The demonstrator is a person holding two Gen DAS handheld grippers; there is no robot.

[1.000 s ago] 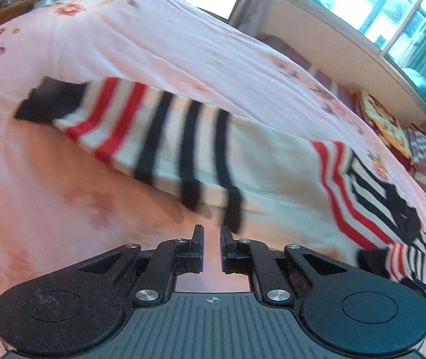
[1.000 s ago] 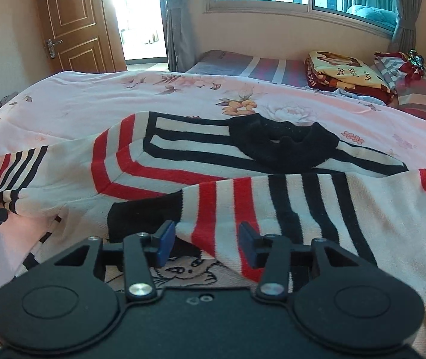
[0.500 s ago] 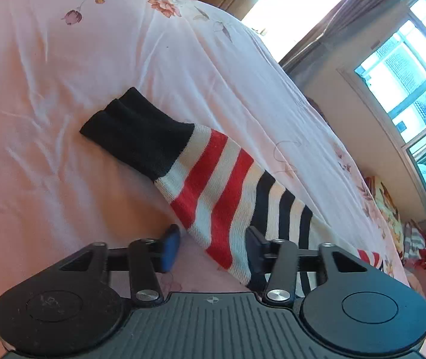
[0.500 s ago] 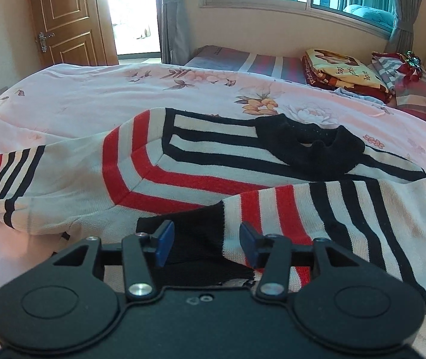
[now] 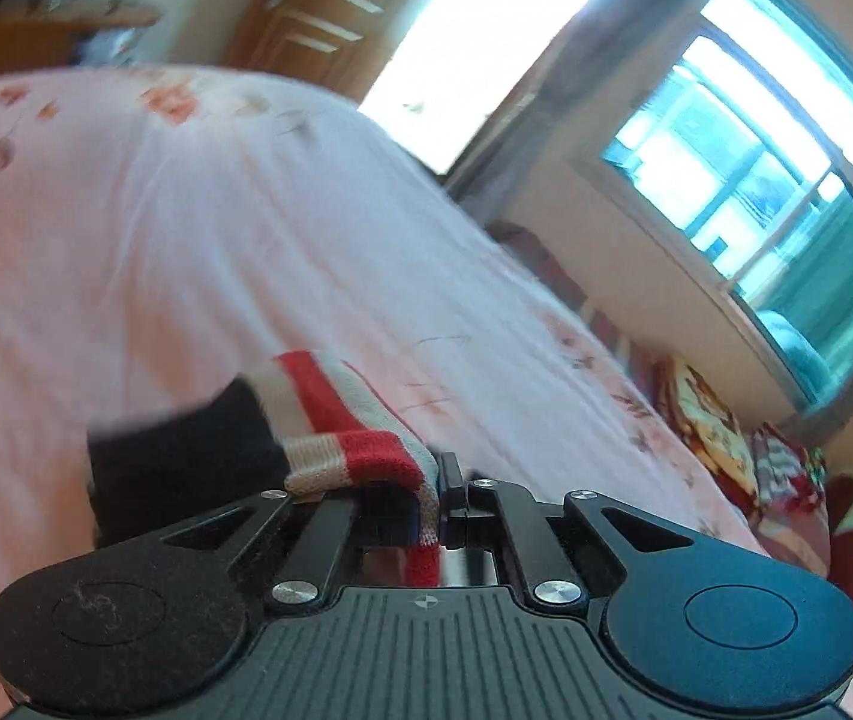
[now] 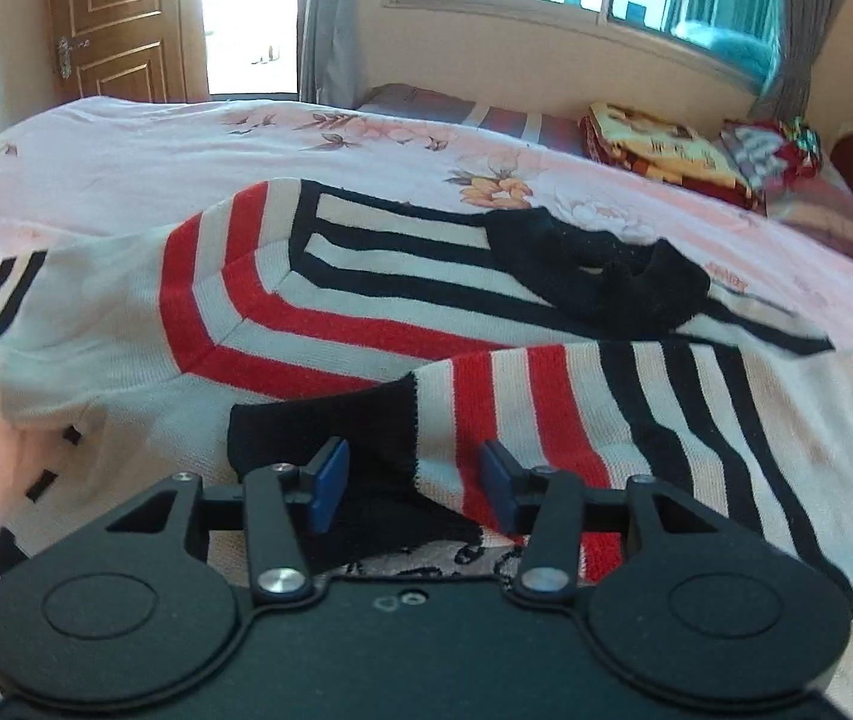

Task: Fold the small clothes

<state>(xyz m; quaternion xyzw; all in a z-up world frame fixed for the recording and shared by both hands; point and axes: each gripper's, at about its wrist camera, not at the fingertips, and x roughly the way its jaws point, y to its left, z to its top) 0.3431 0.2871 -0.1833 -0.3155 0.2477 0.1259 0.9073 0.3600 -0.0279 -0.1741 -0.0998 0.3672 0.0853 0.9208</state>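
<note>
A white knit sweater [image 6: 318, 312] with red and black stripes lies spread on the pink floral bed [image 6: 186, 144], its black collar [image 6: 594, 276] at the far side. One sleeve [image 6: 606, 408] is folded across the body. That sleeve's black cuff [image 6: 330, 420] lies between the fingers of my open right gripper [image 6: 413, 471], and the blue pads stand apart from it. My left gripper [image 5: 441, 480] is closing tight on the other sleeve [image 5: 360, 450], pinching the red and white fabric just behind its black cuff [image 5: 186, 468], which sticks out to the left.
Folded blankets [image 6: 666, 150] and a pillow pile sit at the head of the bed on the right. A wooden door [image 6: 114, 18] and a bright doorway stand beyond the far edge. The bed cover [image 5: 186, 240] stretches pink and bare to the left of the held sleeve.
My left gripper swung along the sleeve to its cuff end, opened around it and then shut on it. The right gripper sank closer over the folded sleeve's black cuff.
</note>
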